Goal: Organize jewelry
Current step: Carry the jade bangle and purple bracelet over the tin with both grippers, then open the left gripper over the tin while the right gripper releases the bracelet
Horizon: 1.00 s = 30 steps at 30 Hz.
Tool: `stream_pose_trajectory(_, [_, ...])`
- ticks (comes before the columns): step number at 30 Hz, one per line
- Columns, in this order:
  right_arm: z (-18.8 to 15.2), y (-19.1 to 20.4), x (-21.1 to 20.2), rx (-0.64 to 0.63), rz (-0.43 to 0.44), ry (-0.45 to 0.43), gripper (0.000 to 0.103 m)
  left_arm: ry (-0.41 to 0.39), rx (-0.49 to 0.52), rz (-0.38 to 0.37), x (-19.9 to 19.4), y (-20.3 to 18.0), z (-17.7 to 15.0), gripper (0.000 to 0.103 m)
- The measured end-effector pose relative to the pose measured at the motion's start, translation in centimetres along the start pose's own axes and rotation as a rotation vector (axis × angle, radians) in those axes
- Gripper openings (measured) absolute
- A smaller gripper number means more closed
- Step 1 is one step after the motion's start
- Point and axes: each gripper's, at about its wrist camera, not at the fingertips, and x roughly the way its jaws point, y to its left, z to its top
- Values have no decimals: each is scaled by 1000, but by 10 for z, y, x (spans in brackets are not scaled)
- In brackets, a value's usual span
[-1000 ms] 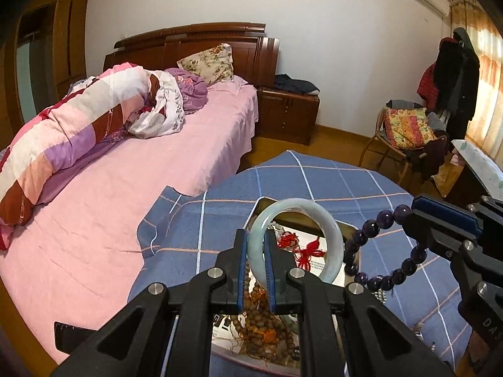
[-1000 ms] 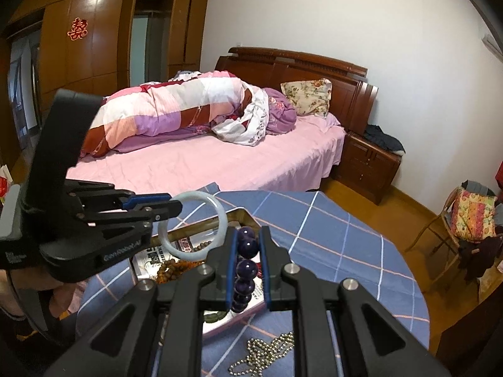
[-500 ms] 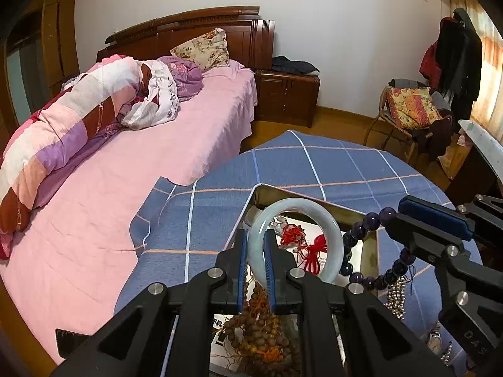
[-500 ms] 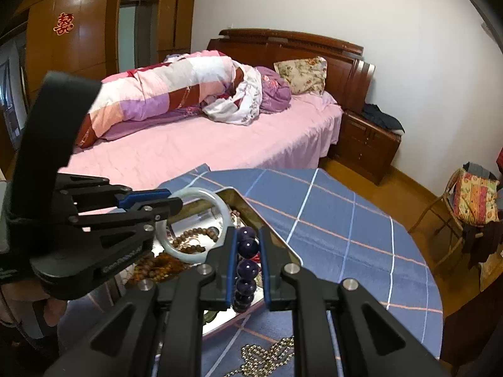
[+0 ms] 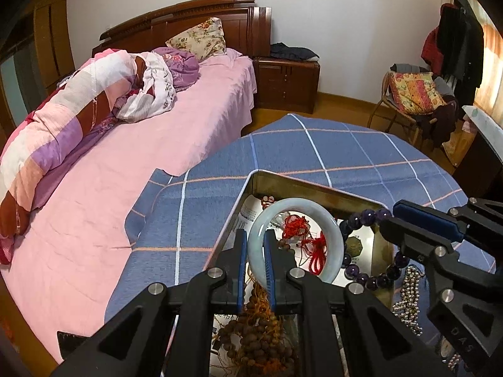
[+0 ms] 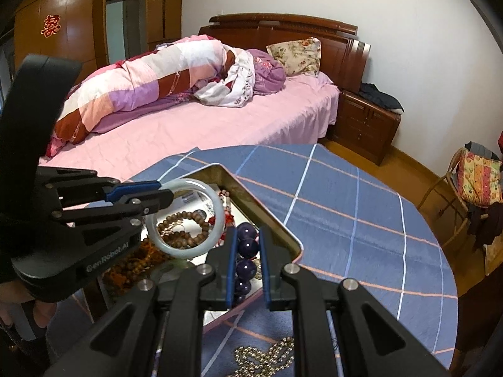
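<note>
My left gripper (image 5: 253,242) is shut on a pale green jade bangle (image 5: 333,235) and holds it over the open metal tin (image 5: 317,185). The bangle also shows in the right wrist view (image 6: 217,207), with the left gripper (image 6: 165,194) at the left. My right gripper (image 6: 246,238) is shut on a dark purple bead bracelet (image 6: 246,246) above the tin's near corner (image 6: 267,216). In the left wrist view the bracelet (image 5: 367,216) hangs from the right gripper (image 5: 388,216). The tin holds brown wooden beads (image 5: 254,342) and a red knotted cord (image 5: 301,232).
The tin sits on a round table with a blue checked cloth (image 5: 314,147). A silver bead chain (image 5: 408,295) and a gold bead chain (image 6: 264,358) lie on the cloth beside the tin. A pink bed (image 5: 125,163) stands behind, a chair (image 5: 411,100) at far right.
Both grippers have tilted down and moved lower toward the tin, each still holding its piece. The tin now fills more of both views.
</note>
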Motion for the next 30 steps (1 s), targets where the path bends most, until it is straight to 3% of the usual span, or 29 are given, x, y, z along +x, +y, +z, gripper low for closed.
stream_pose_trajectory(15, [-4,-13,25,47,0,50,16,42,9,22,20,0,-3,10])
stream_pose_trajectory(22, [-6,-22,30,93,-7,46,19,19,-17,12,17,1,-2,12])
stream_pose_trajectory(24, [-7,-25,31,107,3,56,41,15,-12,16,15,0,-2,17])
stream_pose_trajectory(25, [-7,-26,29,113,-8,53,55,13,-11,21,13,-1,-1,28])
stream_pose_trajectory(29, [-11,-30,16,108,-11,44,62,-28,-21,36,0,-1,-2,62])
stream_pose_trajectory(30, [-13,-31,12,103,-18,44,64,-47,-19,41,-5,-1,-3,63])
